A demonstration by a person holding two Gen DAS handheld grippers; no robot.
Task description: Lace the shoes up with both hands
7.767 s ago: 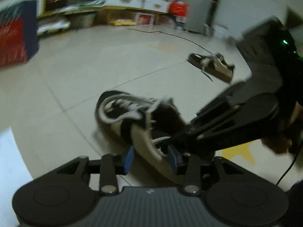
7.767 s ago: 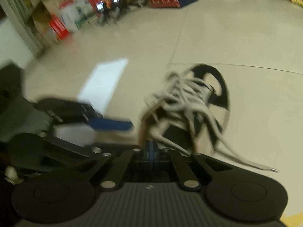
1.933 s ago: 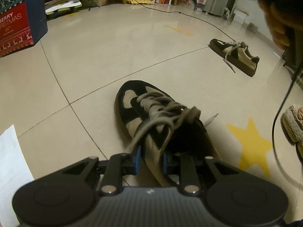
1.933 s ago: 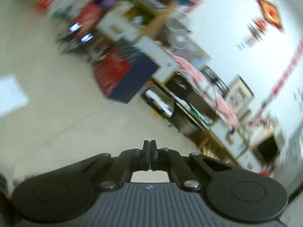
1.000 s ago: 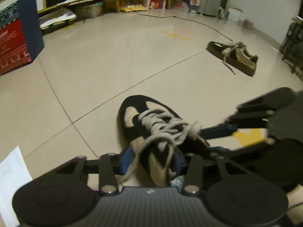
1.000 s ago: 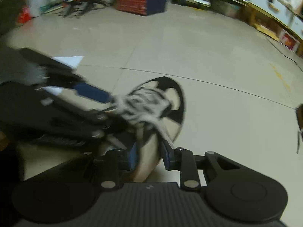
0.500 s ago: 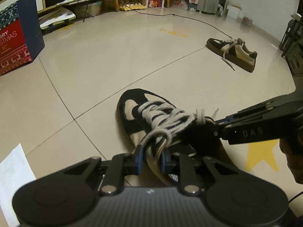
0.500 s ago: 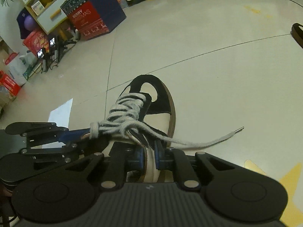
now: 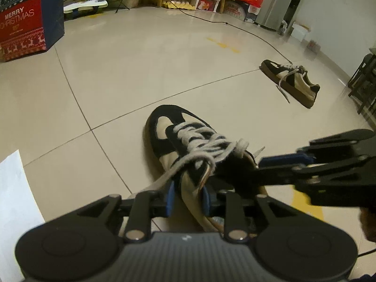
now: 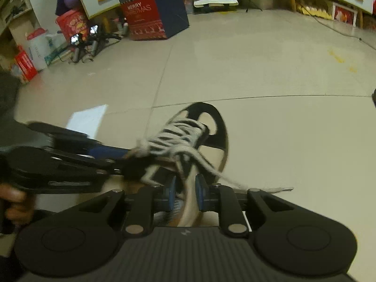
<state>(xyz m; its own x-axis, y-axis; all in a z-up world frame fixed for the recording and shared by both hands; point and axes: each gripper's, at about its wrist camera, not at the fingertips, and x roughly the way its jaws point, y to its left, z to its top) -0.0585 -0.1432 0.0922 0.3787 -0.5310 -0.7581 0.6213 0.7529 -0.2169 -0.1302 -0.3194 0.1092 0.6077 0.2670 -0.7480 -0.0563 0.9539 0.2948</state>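
A black and beige shoe (image 9: 169, 131) lies on the tiled floor, toe pointing away, with grey-white laces (image 9: 206, 145) bunched in a knot at the top eyelets. My left gripper (image 9: 187, 198) straddles the shoe's beige side wall; its jaws are opening, and a lace strand runs down to the left pad. In the right wrist view the same shoe (image 10: 211, 136) sits just ahead. My right gripper (image 10: 185, 195) straddles the collar edge, jaws opening, with a gap beside the pads. A loose lace end (image 10: 279, 189) trails right. Each gripper's blue finger reaches toward the knot in the other's view.
A second matching shoe (image 9: 291, 82) lies far right on the floor. A red and blue Christmas box (image 9: 23, 30) stands at the back left, white paper (image 9: 14, 199) lies near left, and a cable (image 9: 246, 31) crosses the floor. Shelves and clutter line the walls.
Both grippers' jaws stand wider apart than half a second ago, when they were pinched on the laces. The right gripper has rolled and shifted, and the knot now sits looser between them.
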